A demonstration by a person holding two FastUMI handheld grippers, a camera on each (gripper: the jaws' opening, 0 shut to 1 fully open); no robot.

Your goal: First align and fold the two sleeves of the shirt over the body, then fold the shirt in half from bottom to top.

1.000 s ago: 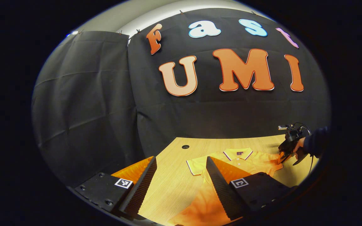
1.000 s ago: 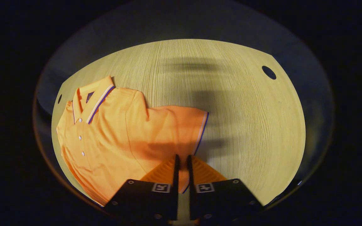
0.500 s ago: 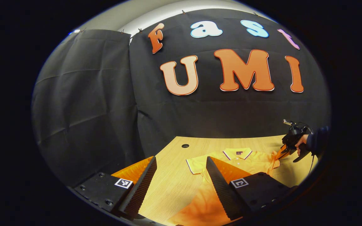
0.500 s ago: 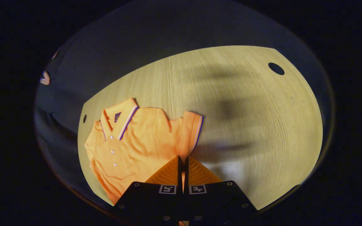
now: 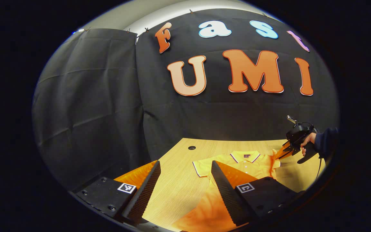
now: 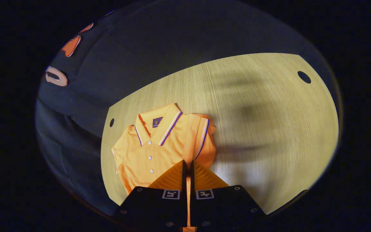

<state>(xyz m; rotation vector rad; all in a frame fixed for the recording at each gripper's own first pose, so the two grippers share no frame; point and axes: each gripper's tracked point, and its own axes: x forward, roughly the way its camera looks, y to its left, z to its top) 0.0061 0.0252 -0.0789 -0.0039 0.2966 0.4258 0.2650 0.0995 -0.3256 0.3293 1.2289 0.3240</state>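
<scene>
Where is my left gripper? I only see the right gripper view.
Observer: The left gripper is open, fingers wide apart, low over the shirt's bottom end.
Operator: Is the other sleeve folded?
Observer: No, the other sleeve lies spread flat on the table.
Operator: Who holds my right gripper?
Observer: A hand holds the right gripper above the table, with the held sleeve raised.

Shirt (image 6: 159, 151): hem cut off by right hand-held gripper (image 6: 187, 167) body; cloth between its fingers mostly hidden. In left gripper view, shirt (image 5: 246, 162) partly behind left hand-held gripper (image 5: 185, 180) finger; lower part blurred, w/ far sleeve too small to tell.
</scene>
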